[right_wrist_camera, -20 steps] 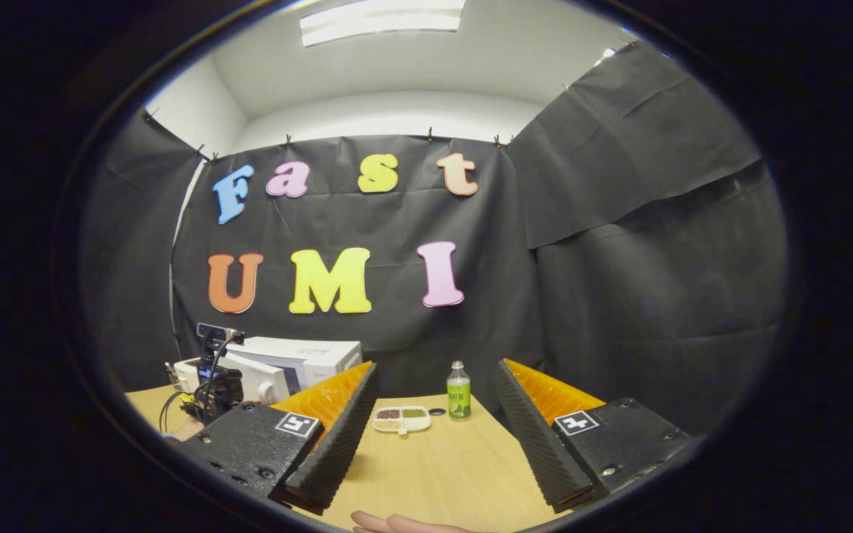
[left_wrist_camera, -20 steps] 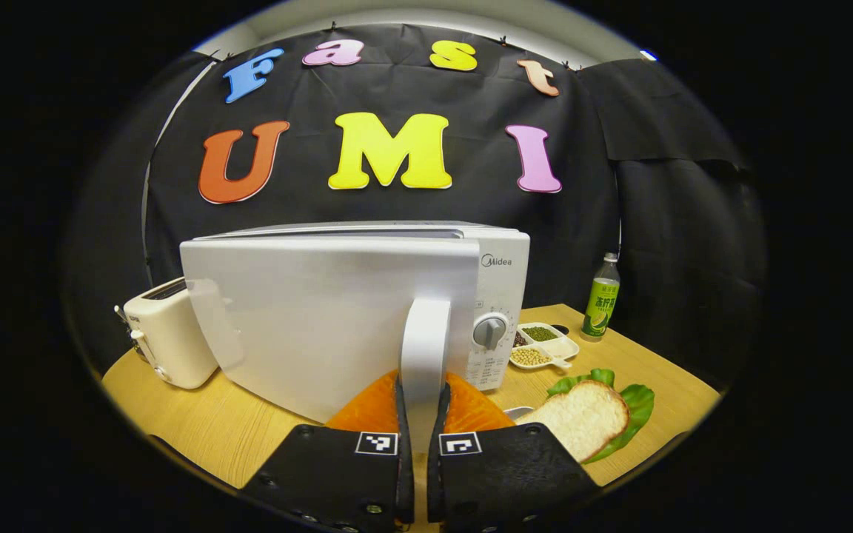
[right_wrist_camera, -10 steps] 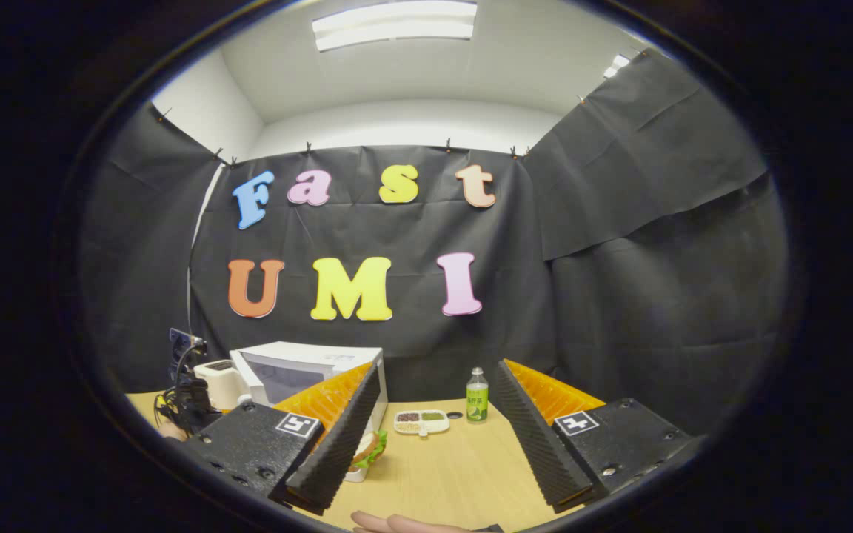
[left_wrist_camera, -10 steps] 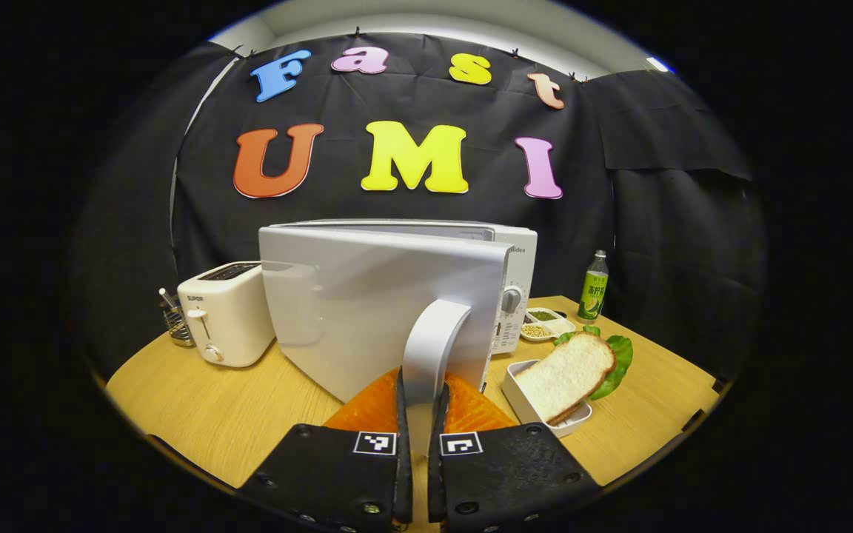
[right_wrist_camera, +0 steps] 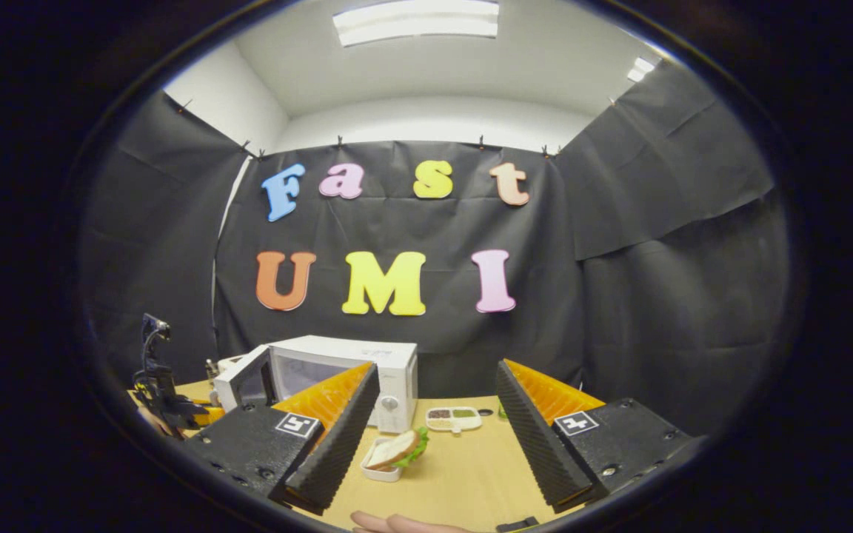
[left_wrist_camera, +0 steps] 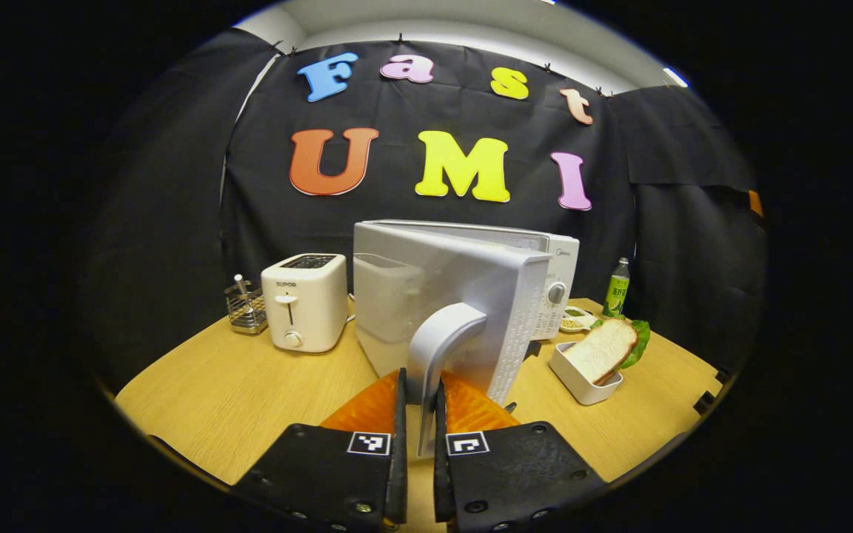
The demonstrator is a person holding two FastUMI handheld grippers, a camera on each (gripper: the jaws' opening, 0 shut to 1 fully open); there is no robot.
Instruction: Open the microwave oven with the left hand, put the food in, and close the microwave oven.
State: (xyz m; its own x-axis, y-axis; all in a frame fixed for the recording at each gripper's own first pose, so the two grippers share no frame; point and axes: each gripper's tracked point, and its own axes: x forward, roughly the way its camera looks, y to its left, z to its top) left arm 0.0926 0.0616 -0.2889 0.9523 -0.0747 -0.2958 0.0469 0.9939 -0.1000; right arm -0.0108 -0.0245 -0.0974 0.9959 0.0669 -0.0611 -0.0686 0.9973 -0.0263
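Left gripper [left_wrist_camera: 417,414] pinching the curved grey handle [left_wrist_camera: 437,340] of the white microwave's door [left_wrist_camera: 456,296], swung partly open. Right gripper [right_wrist_camera: 430,422] spread wide above the wooden tabletop [right_wrist_camera: 463,474]. White tray with bread slice and lettuce [left_wrist_camera: 597,359] just right of the microwave.

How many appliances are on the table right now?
2: the microwave mid-table, its door swung partly open with the left tool clamped on the handle, and a toaster to its left. Anything behind the door could be hidden.
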